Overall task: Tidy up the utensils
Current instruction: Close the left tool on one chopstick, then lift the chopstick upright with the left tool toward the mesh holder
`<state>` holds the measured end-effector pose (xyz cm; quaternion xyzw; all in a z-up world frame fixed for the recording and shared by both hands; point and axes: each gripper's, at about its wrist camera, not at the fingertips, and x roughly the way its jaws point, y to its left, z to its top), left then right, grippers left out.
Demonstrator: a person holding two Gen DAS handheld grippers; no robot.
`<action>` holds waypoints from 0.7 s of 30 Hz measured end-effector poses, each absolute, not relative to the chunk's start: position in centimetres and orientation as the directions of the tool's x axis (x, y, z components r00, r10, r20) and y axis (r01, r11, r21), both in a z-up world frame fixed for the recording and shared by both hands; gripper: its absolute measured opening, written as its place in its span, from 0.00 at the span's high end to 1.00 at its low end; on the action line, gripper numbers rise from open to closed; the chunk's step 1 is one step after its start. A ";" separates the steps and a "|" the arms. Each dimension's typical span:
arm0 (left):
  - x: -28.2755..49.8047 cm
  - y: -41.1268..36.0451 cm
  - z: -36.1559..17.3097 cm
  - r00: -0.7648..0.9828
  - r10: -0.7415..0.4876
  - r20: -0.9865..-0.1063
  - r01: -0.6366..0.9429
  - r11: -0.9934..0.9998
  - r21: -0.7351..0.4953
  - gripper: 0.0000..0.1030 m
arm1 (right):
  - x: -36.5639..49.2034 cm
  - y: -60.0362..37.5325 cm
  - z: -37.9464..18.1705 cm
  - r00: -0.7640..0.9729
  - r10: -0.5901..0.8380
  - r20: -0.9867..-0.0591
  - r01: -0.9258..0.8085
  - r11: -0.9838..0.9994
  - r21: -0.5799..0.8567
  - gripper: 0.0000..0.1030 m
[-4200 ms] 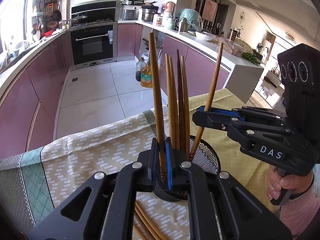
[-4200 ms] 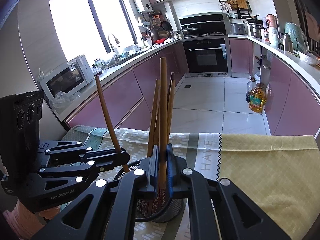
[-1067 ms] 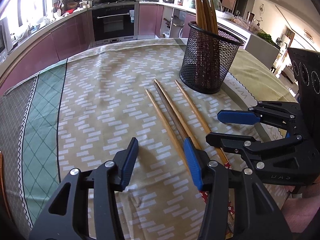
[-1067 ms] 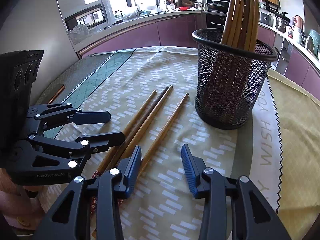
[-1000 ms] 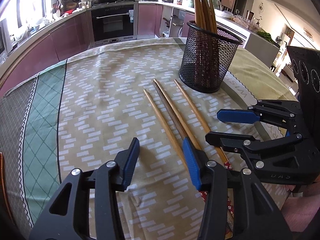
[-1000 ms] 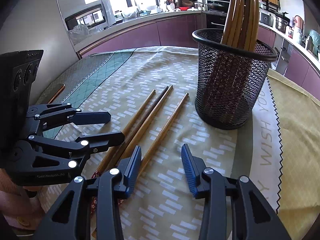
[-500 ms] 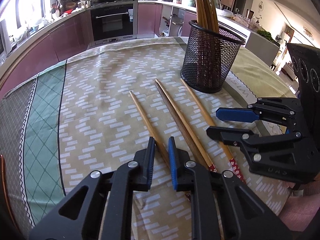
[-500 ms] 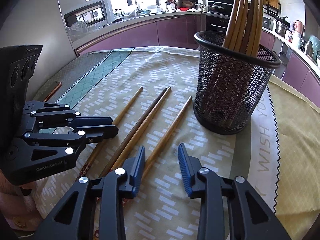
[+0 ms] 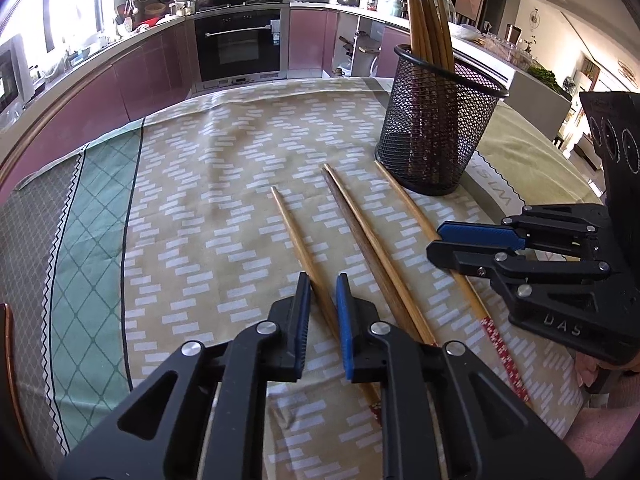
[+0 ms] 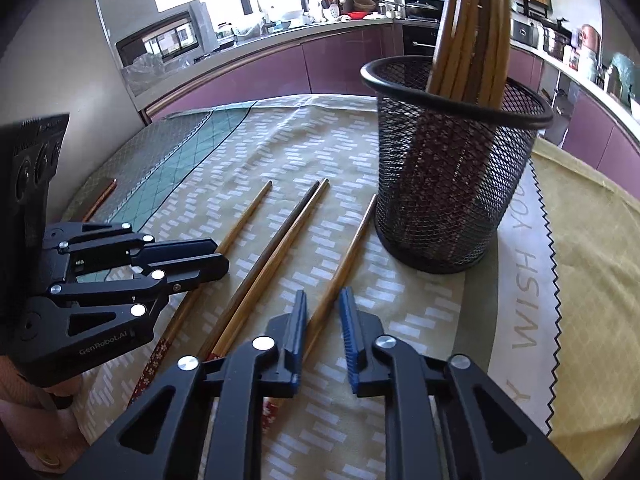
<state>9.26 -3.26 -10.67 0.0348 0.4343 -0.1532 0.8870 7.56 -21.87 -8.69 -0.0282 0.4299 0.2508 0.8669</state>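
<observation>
Each gripper – left (image 9: 322, 300), right (image 10: 323, 314) – just closing, pinches one chopstick (image 9: 296, 240)

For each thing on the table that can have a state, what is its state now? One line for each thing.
Left gripper: jaws just closed, shut on the leftmost chopstick.
Right gripper: jaws just closed, shut on the chopstick nearest the holder.
Leftmost chopstick: flat on the cloth, gripped.
Chopstick nearest the holder: flat, gripped.
Middle pair of chopsticks: lying loose, side by side.
Mesh holder: upright, several chopsticks standing inside.
</observation>
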 end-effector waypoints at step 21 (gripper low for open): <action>7.9 -3.7 -10.4 0.540 -0.332 -0.774 0.382 0.916 -0.126 0.92 | 6.8 -21.6 -8.3 0.424 0.527 -0.736 -0.533 0.803 0.268 0.94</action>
